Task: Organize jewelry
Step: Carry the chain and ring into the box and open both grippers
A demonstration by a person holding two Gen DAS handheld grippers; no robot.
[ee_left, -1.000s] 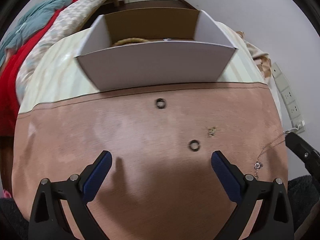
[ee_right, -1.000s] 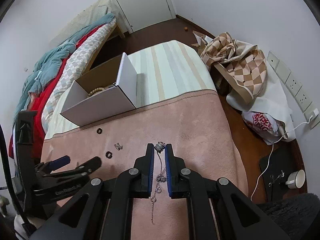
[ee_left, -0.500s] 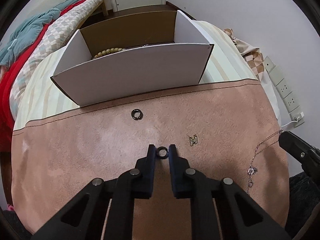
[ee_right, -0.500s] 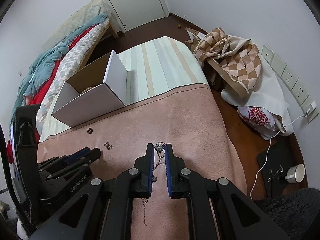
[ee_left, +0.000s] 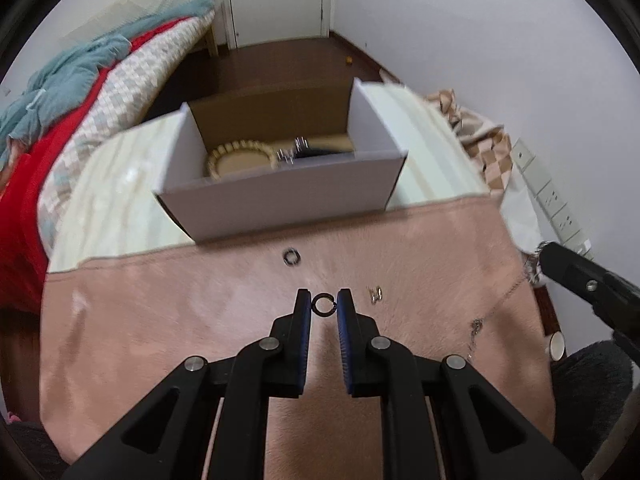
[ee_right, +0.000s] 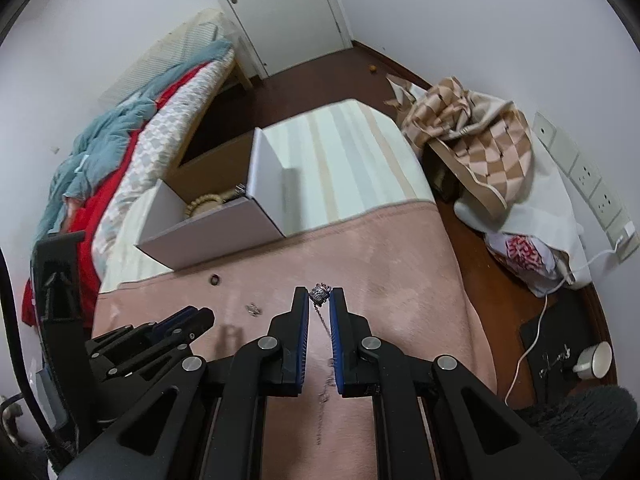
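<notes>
Now the left gripper (ee_left: 324,306) pinches a small dark metal ring (ee_left: 323,305) between its nearly closed fingers, above the pink plush cloth (ee_left: 200,320). Likewise, the right gripper (ee_right: 320,300) clamps a thin silver chain necklace (ee_right: 320,294), its chain dangling below the fingers. Ahead sits the open white cardboard box (ee_left: 280,204).

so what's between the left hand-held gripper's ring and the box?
Left wrist view: the other ring on the pink cloth, short of the box.
</notes>
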